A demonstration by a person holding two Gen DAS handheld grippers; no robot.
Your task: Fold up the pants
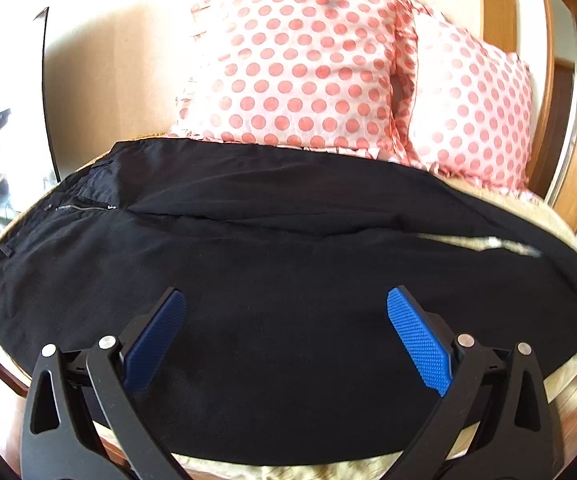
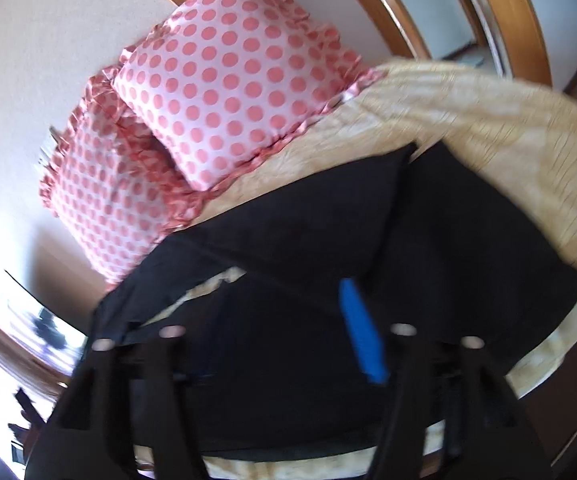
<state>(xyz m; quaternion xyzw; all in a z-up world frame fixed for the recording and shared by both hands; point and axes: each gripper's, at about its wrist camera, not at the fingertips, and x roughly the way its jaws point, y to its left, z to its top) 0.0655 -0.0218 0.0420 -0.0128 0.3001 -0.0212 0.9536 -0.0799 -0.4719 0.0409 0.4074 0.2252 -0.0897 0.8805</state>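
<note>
Bed (image 1: 560,236) under pants (image 1: 288,280); left gripper (image 1: 286,300) splayed above

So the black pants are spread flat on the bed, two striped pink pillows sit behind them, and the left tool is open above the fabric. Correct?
Not quite: the two pillows are polka-dotted, pink dots on white, not striped; the left wrist view shows this clearly. The rest holds: the black pants lie spread on the bed, and the left tool is open above the fabric.

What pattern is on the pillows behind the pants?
Pink polka dots on white, with ruffled pink edges; the pillows show best in the left wrist view.
</note>
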